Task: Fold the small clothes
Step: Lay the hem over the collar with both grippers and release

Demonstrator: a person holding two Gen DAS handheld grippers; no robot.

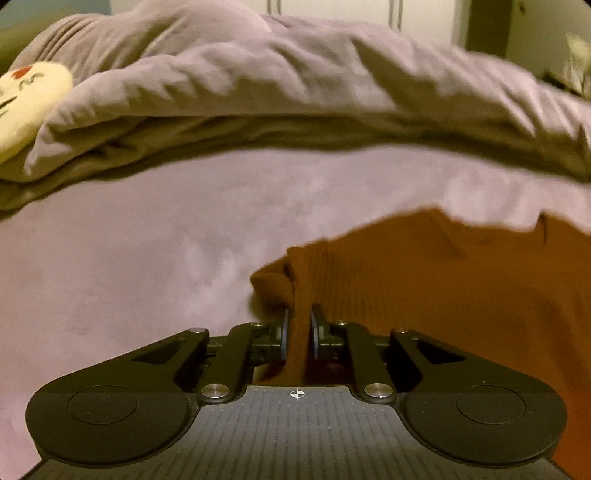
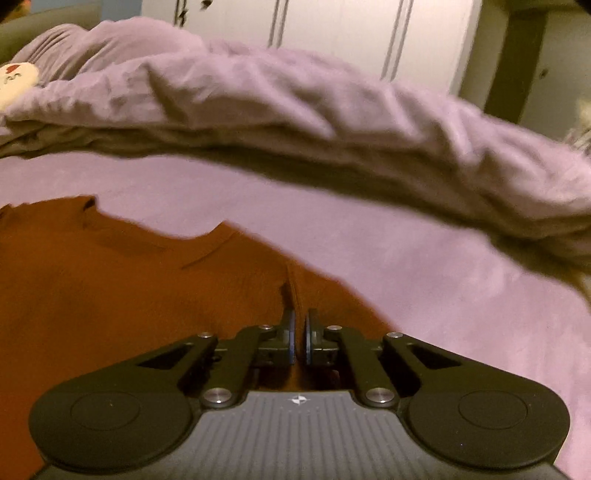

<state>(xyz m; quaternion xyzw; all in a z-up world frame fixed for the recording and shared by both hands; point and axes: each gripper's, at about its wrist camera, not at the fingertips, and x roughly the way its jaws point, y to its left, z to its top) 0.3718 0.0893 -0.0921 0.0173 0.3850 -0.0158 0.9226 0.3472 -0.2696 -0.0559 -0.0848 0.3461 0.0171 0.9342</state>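
a: what does the left wrist view show?

b: the left gripper (image 1: 298,334) sits low in the centre of the frame, its jaws drawn close and pinching a bunched fold of the rust-orange ribbed knit garment (image 1: 443,280). the cloth runs down between the blue-edged pads and spreads away to the right and lower right over the pale lilac bedsheet (image 1: 129,258).

a: and behind it?

b: a rumpled lilac duvet (image 1: 295,81) lies heaped across the upper half of the frame, and a cream plush toy with a red mark (image 1: 26,96) is at the far left edge, touching the duvet.

a: now the right wrist view?

b: the right gripper (image 2: 300,332) is at lower centre, jaws nearly together on a thin edge of the same garment (image 2: 110,280), which fills the left and lower left of the frame. the sheet (image 2: 443,280) is on the right. the duvet (image 2: 295,110) arches across the top, with white panelled cupboard doors (image 2: 332,33) above it and the plush toy (image 2: 14,83) at the upper left.
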